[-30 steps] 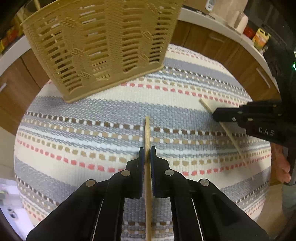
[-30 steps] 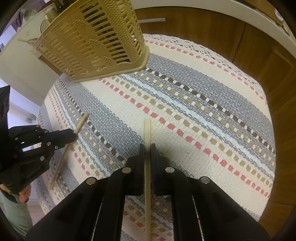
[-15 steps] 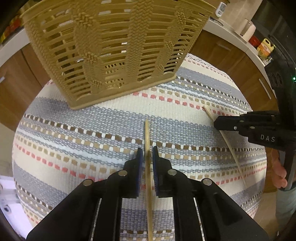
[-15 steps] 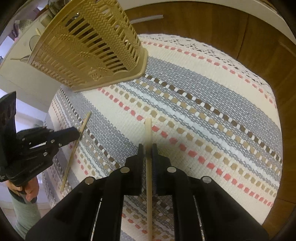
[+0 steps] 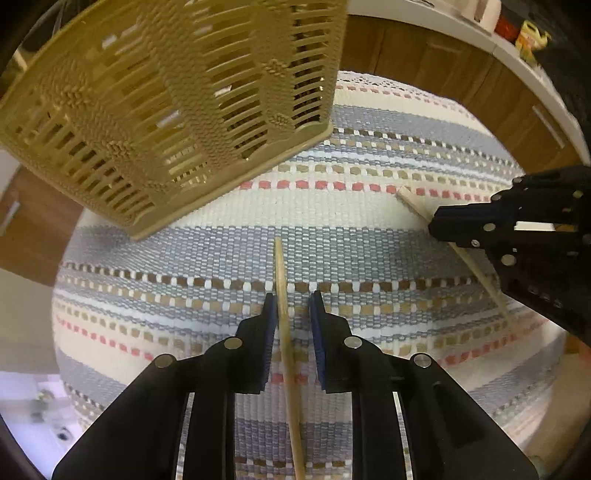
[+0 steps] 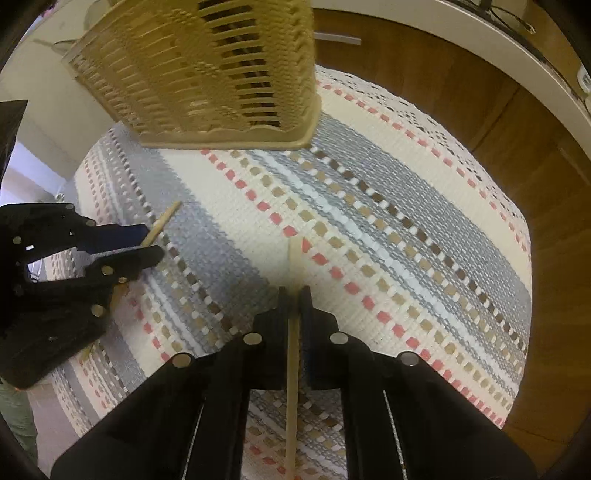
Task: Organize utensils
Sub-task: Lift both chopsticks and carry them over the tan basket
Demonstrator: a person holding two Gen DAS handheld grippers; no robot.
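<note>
A tan slatted plastic basket (image 5: pixel 173 107) stands on the striped woven mat (image 5: pixel 369 221), ahead and left in the left wrist view, and ahead in the right wrist view (image 6: pixel 207 70). My left gripper (image 5: pixel 291 306) has its jaws parted around a wooden chopstick (image 5: pixel 282 291), which leans on the left pad. My right gripper (image 6: pixel 293 299) is shut on a second wooden chopstick (image 6: pixel 293 350). Each gripper shows in the other's view: the right one (image 5: pixel 480 225) with its stick (image 5: pixel 413 205), the left one (image 6: pixel 147 243) with its stick (image 6: pixel 162 223).
Brown wooden cabinet fronts (image 6: pixel 461 99) under a white counter (image 6: pixel 517 48) curve behind the mat. Bottles (image 5: pixel 528 33) stand on the counter at the far right. The floor drops away past the mat's left edge (image 5: pixel 26 387).
Both grippers have moved closer to the basket, which looms larger. My left gripper's jaws have parted, loosening their hold on the chopstick. My right gripper stays shut on its stick.
</note>
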